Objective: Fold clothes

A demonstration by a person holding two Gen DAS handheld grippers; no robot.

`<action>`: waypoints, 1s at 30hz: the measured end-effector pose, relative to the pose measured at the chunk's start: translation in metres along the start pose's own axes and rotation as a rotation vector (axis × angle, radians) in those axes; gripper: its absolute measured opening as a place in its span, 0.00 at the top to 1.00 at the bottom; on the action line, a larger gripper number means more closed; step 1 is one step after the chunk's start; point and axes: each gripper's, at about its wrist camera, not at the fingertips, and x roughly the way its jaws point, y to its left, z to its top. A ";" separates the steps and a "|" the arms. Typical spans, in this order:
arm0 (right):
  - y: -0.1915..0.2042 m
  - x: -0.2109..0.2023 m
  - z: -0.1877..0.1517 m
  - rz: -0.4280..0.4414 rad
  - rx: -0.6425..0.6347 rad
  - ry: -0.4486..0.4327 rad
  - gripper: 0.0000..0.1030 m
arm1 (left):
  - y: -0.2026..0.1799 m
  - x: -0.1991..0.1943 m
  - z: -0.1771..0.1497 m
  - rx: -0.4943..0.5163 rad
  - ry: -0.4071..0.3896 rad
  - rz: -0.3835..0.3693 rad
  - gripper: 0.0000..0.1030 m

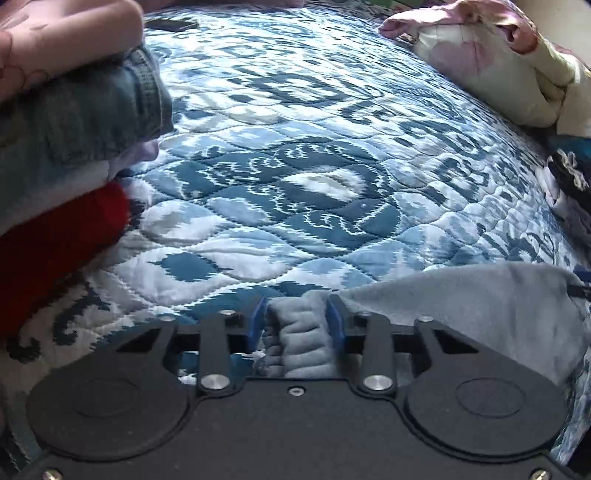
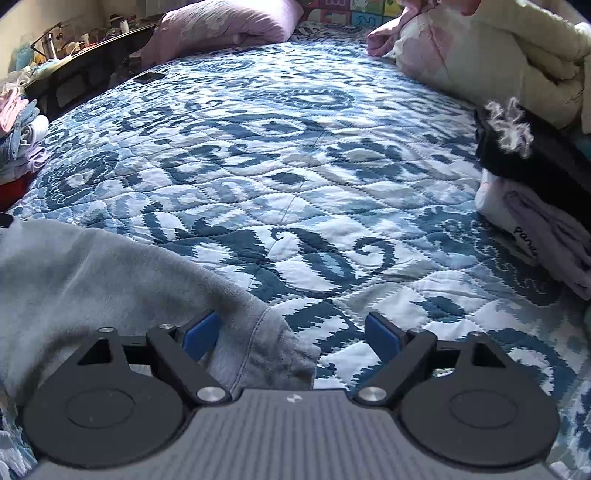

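A light grey-blue garment (image 1: 480, 306) lies on the blue and white quilted bed (image 1: 295, 166). My left gripper (image 1: 297, 317) is shut on a bunched fold of it (image 1: 299, 343) between its blue pads. In the right wrist view the same garment (image 2: 92, 273) spreads to the left, and one corner (image 2: 273, 347) lies between the jaws. My right gripper (image 2: 291, 332) is open, its blue fingers (image 2: 382, 338) wide apart, low over the quilt (image 2: 295, 166).
A stack of folded clothes, red (image 1: 55, 251), white and denim (image 1: 85, 114), sits at the left. Another pile of black and white clothes (image 2: 535, 192) lies at the right. Pillows (image 2: 229, 26) and a rolled duvet (image 2: 498, 59) are at the far end. A dark phone (image 2: 147, 77) lies on the quilt.
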 end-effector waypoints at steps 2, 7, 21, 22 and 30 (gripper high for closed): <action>0.001 0.003 0.001 0.028 -0.003 0.017 0.39 | -0.005 -0.003 -0.001 0.030 -0.008 0.007 0.74; 0.014 -0.003 0.004 0.024 -0.060 0.019 0.65 | -0.019 -0.021 -0.006 0.100 -0.078 0.034 0.78; 0.045 -0.069 -0.001 0.005 -0.195 -0.047 0.76 | -0.069 -0.100 -0.039 0.340 -0.313 0.019 0.78; 0.048 -0.074 -0.002 0.006 -0.206 -0.051 0.76 | -0.072 -0.106 -0.045 0.359 -0.325 0.018 0.78; 0.069 -0.116 -0.024 -0.001 -0.283 -0.075 0.77 | -0.073 -0.142 -0.087 0.423 -0.367 0.017 0.78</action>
